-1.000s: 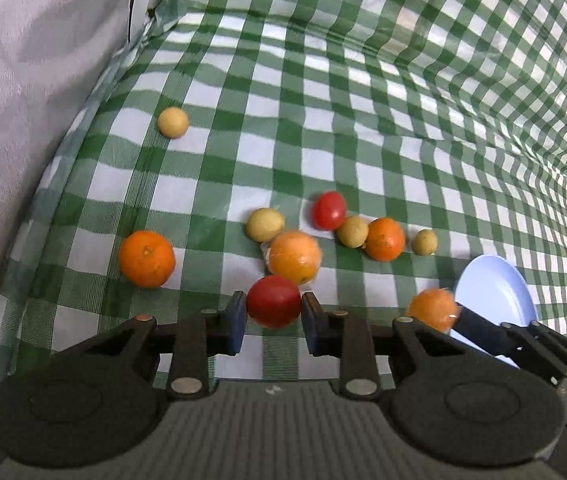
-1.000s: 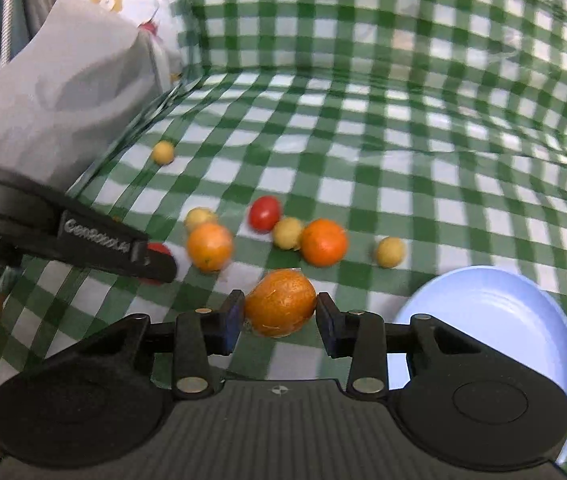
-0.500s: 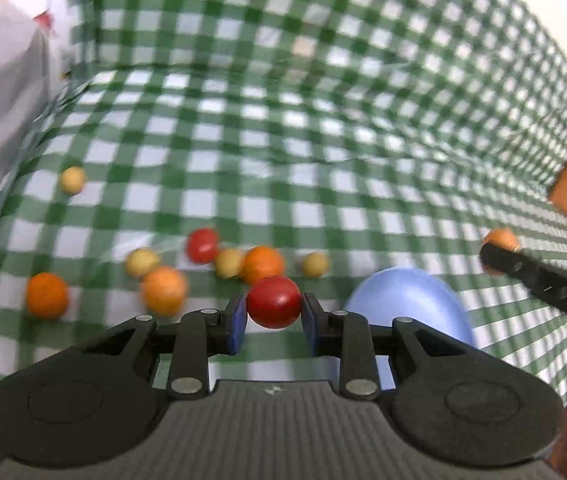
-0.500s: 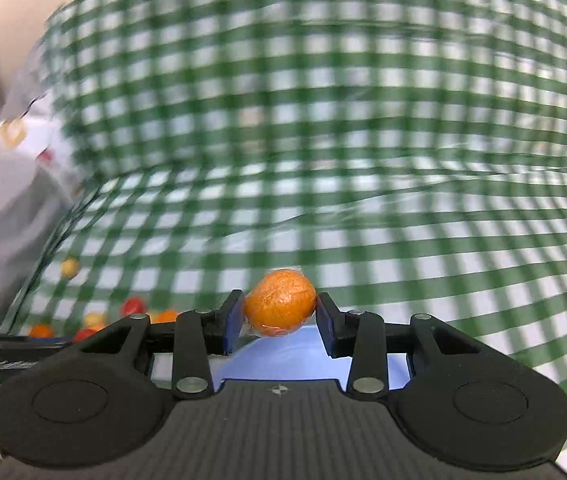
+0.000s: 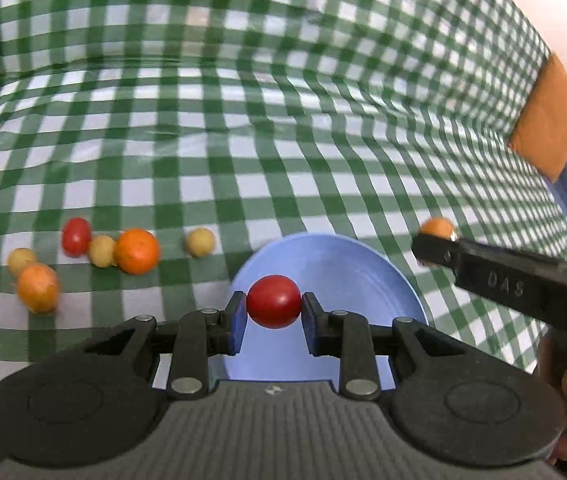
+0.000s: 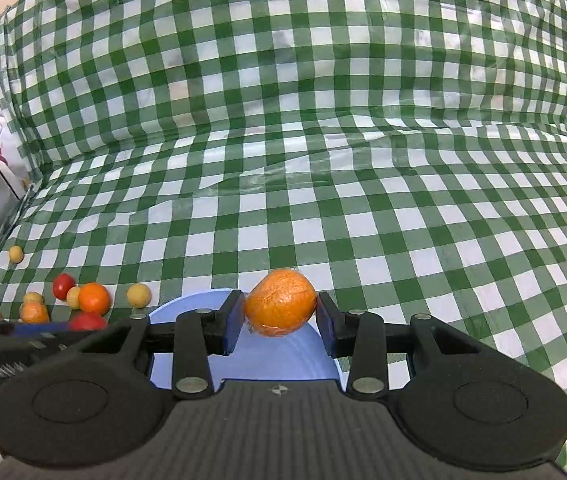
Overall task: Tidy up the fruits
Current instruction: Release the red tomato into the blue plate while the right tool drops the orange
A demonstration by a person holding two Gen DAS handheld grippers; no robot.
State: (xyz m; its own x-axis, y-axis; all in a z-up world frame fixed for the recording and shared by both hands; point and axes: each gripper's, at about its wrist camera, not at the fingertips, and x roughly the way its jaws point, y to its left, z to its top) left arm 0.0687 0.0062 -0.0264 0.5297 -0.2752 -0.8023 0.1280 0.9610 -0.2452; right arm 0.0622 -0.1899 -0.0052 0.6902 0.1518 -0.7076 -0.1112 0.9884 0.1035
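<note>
My left gripper (image 5: 273, 314) is shut on a red tomato (image 5: 273, 301) and holds it over the near part of a light blue plate (image 5: 335, 264). My right gripper (image 6: 279, 318) is shut on an orange tangerine (image 6: 281, 303) above the far edge of the same plate (image 6: 187, 306). In the left wrist view the right gripper (image 5: 435, 246) reaches in from the right with the tangerine (image 5: 437, 226) at its tip. The left gripper with its tomato (image 6: 87, 321) shows at the left of the right wrist view.
Loose fruit lies left of the plate on the green checked cloth (image 5: 283, 140): an orange (image 5: 136, 251), a second orange (image 5: 38, 287), a red tomato (image 5: 76, 236) and several small yellow fruits such as one (image 5: 200, 242). An orange cushion (image 5: 545, 120) is at the far right.
Both grippers have lifted their fruit off the cloth and moved right. The left gripper now holds the tomato over the plate; the right gripper holds the tangerine at the plate's far edge.
</note>
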